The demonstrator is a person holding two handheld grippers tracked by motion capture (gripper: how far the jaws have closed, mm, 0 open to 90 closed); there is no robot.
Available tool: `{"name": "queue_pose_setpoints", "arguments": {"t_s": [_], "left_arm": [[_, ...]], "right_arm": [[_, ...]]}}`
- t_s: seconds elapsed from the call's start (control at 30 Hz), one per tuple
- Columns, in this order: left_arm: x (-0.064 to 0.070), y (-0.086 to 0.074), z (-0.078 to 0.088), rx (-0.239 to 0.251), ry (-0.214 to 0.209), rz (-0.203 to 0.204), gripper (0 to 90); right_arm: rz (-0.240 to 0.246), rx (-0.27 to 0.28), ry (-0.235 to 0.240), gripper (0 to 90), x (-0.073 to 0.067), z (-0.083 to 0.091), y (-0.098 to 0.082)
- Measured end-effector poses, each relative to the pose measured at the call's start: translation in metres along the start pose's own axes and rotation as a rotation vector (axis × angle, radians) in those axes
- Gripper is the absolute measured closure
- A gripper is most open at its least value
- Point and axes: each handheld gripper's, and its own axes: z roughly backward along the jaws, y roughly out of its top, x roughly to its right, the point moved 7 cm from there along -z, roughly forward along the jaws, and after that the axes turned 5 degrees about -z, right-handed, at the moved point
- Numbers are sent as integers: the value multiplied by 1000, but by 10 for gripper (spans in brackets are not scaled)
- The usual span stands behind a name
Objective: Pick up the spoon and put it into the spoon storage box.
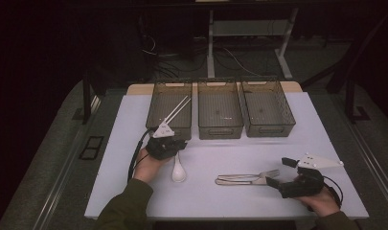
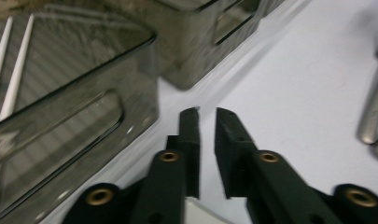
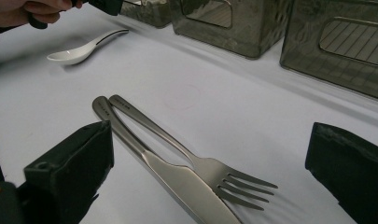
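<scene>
Presently: left gripper [image 1: 175, 143], jaws nearly closed on the white spoon's [image 1: 177, 170] handle, beside the left bin [image 1: 155, 103]. Lift straight, keeping the bowl level. Right gripper [image 1: 280, 172]: jaws wide, empty, near fork [image 3: 186, 156] and knife [image 3: 154, 158].

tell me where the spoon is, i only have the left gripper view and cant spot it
observer: the white spoon lies on the table, bowl toward the person, handle running up under the left gripper.
operator: and the right gripper
observer: the right gripper is open, low at the tine end of the fork.
operator: just the fork there
observer: no, a knife lies alongside it, touching.
</scene>
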Motion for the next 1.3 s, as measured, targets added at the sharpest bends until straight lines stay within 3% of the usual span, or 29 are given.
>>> {"name": "queue_pose_setpoints", "arguments": {"t_s": [0.07,0.2,0.7,0.87,1.3], "left_arm": [[-3,-3,-1,-13,-3,8,888],[-6,-8,-5,-40,-9,22,889],[-5,-19,-17,-144,5,-17,889],[-7,-21,-16,-165,18,-31,890],[-16,-34,-1,-217,46,-18,890]], "right_arm": [[1,2,-1,12,0,0,0],[0,-1,0,12,-1,0,0],[1,-1,-2,12,0,0,0],[0,0,-3,12,0,0,0],[0,-2,-1,12,-2,1,0]]}}
